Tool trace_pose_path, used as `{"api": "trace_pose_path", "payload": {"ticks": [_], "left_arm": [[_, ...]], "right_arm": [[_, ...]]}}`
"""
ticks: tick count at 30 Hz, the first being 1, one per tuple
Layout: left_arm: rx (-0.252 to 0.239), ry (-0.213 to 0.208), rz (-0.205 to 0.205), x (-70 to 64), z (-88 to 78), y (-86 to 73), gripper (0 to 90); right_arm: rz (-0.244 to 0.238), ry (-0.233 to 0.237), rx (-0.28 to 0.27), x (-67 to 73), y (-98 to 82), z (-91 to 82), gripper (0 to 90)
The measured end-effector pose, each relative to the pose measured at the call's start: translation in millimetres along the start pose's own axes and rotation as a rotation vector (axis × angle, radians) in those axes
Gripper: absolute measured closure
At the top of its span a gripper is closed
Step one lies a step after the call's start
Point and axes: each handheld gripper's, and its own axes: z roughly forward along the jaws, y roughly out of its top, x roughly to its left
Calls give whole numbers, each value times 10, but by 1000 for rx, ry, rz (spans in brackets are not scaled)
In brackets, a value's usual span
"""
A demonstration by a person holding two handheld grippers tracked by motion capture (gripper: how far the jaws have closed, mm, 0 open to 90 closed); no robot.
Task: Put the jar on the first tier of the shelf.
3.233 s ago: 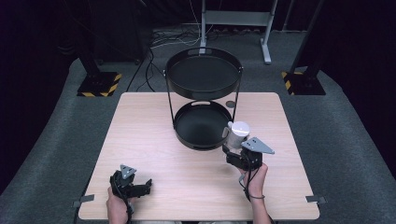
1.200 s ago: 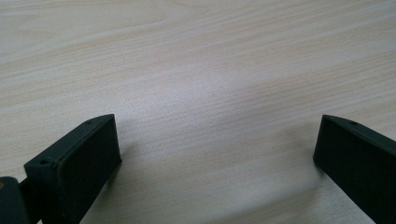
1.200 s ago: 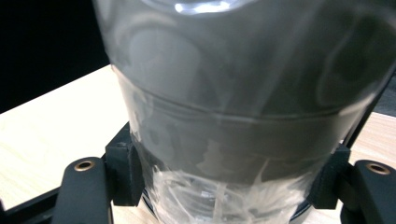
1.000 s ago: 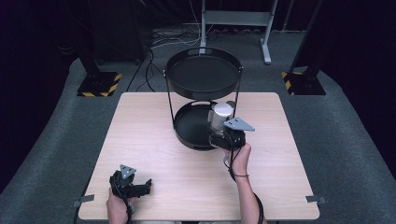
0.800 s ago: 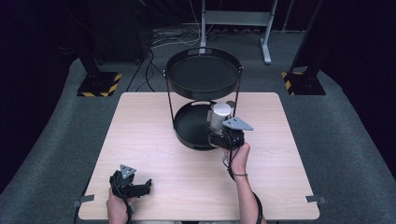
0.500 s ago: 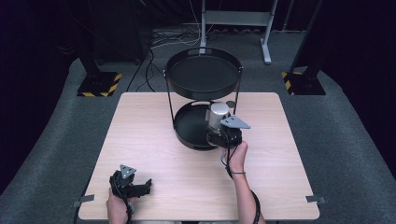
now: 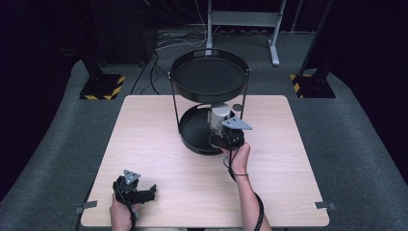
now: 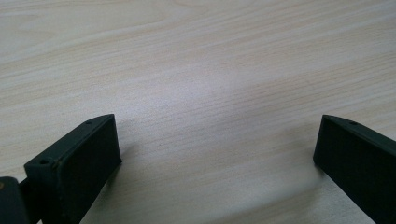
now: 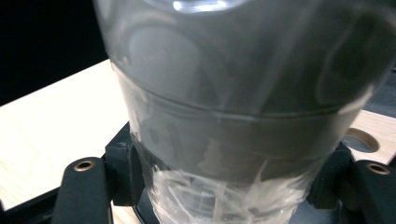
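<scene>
A clear plastic cup (image 7: 219,114) stands roughly upright between the jaws of my right gripper (image 7: 219,129), which is shut on its lower part. The cup sits over the right side of the lower tray (image 7: 191,132) of a black two-tier stand, beneath the upper tray (image 7: 209,77). Whether its base touches the tray I cannot tell. In the right gripper view the cup (image 9: 233,93) is very close, with my right gripper (image 9: 231,186) pressing on both its sides. My left gripper (image 7: 149,191) rests open at the table's near left. In its own view the left gripper (image 8: 217,154) spans bare wood.
The stand's thin uprights (image 7: 246,94) rise beside the cup and my right hand. A round hole (image 7: 237,107) lies in the light wooden table (image 7: 144,125) just behind the lower tray. Dark floor with cables and stand feet surrounds the table.
My right gripper has carried the cup left and away from the table's right side, in over the lower tray, creeping further in over the last second. The left gripper has stayed put.
</scene>
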Motion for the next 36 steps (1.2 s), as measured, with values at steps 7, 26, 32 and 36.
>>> {"api": "trace_pose_path", "payload": {"ticks": [7, 26, 32, 36], "left_arm": [[-1, 0, -2, -1, 1, 0, 0], [-1, 0, -2, -2, 1, 0, 0], [-1, 0, -1, -1, 1, 0, 0], [0, 0, 0, -1, 0, 0, 0]], "right_arm": [[0, -4, -3, 13, 9, 78, 296], [-2, -29, 33, -19, -182, 352, 296], [-9, -34, 51, -30, -260, 422, 296], [-9, -35, 71, -29, -312, 469, 296]]}}
